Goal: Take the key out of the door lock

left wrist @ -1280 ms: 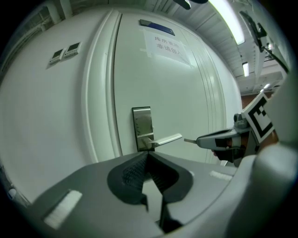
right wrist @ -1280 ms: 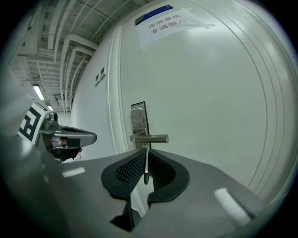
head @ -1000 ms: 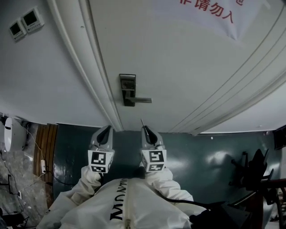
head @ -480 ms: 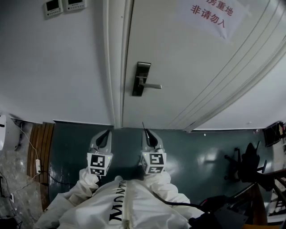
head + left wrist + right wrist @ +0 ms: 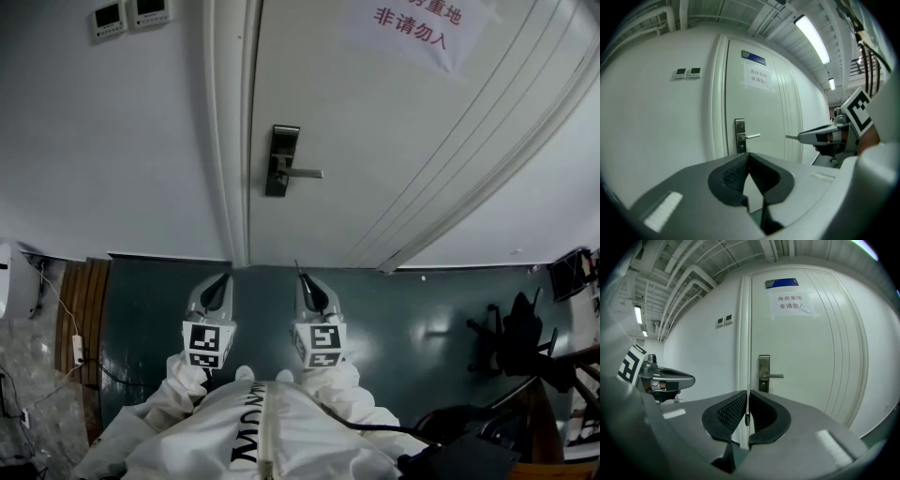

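The white door (image 5: 375,141) carries a steel lock plate (image 5: 281,159) with a lever handle (image 5: 302,172). The plate also shows in the left gripper view (image 5: 740,140) and the right gripper view (image 5: 764,372); no key shows in it. My right gripper (image 5: 304,279) is shut on the key (image 5: 298,268), whose thin blade sticks out past the tips toward the door. The left gripper view shows that blade (image 5: 791,137) from the side. My left gripper (image 5: 222,278) is shut and empty. Both are held low, well back from the door.
Two wall control panels (image 5: 127,13) sit left of the door frame. A paper notice (image 5: 417,26) hangs on the door. A black chair (image 5: 511,337) stands at the right. A wooden strip with cables (image 5: 80,319) runs along the left, on a dark green floor.
The head view has swung, so the door and lock plate now stand straighter and higher in the frame. Both grippers keep their pose, the key still in the right one.
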Available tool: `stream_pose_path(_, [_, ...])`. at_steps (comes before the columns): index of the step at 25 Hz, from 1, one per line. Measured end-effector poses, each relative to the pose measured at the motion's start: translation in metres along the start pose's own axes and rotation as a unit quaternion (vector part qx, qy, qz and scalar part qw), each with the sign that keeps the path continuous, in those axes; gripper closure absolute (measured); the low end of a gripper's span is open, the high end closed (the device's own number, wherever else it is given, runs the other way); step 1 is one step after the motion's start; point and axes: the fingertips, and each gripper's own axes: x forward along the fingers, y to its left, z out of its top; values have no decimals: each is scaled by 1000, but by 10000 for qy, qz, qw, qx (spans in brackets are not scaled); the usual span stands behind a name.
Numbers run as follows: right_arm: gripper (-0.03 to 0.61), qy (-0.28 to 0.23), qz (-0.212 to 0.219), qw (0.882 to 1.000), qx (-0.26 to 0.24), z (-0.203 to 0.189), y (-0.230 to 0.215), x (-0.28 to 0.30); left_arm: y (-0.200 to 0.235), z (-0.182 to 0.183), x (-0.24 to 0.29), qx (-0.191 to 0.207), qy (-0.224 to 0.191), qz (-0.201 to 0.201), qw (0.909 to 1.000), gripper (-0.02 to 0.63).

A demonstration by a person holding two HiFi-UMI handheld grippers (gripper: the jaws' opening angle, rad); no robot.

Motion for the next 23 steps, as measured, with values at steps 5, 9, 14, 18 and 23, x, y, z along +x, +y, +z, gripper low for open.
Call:
stream_pose_path(5, [557,5,69,9999,85,-5,-17,-9,-23,7,7,79,13,14,10000,614])
stream_pose_path(9, [555,-80,136,9998,128,-7,-19,-14,-31,7,3,139,-24,79,9999,614])
stream_pose_path(14, [555,-159,174,9997,109,-5,-24,-14,-33,12,4,153,-21,151,9998,614])
stream_pose_path(18, [555,-134,204,9997,98,-3,-26,-13,-36,14,8,170,-31,138,9998,614])
stream_pose_path(23, [557,-120,171,9997,117,-5,-31,-9,-37,14,13,181,-25,122,9998,614])
